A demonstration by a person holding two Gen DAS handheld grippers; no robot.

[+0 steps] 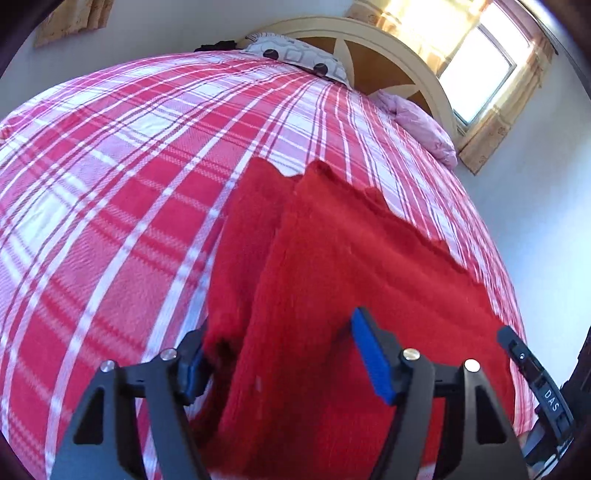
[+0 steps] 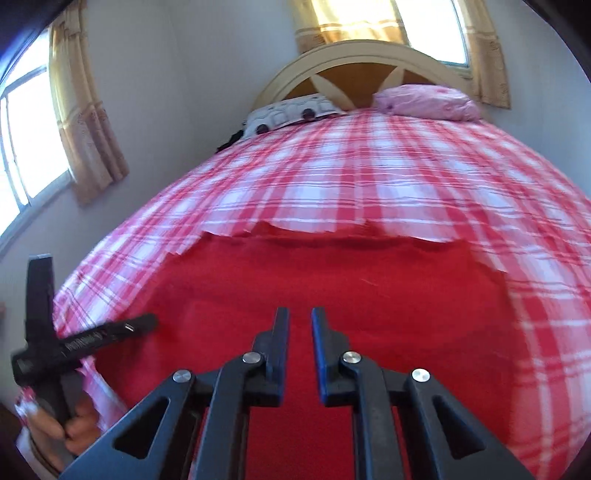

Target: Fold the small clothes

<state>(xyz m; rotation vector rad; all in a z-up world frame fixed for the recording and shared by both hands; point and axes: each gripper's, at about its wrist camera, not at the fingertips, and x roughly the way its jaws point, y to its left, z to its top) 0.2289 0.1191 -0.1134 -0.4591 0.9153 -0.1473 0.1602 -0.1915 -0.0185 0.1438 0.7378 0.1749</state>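
Bed with red-and-white plaid cover (image 2: 369, 177): 1. Red garment (image 2: 332, 280) on it: 1. Pillows at the headboard: 2, one white patterned (image 2: 288, 112), one pink (image 2: 428, 100). Headboard (image 2: 354, 59): 1. Curtained windows: 2 (image 2: 22, 147) (image 2: 428, 29). Handheld grippers: 2, left (image 1: 284, 365) and right (image 2: 300, 358).

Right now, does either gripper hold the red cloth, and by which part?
Neither. The left gripper stands wide open around a raised fold of the red cloth; the right gripper is slightly open above it.
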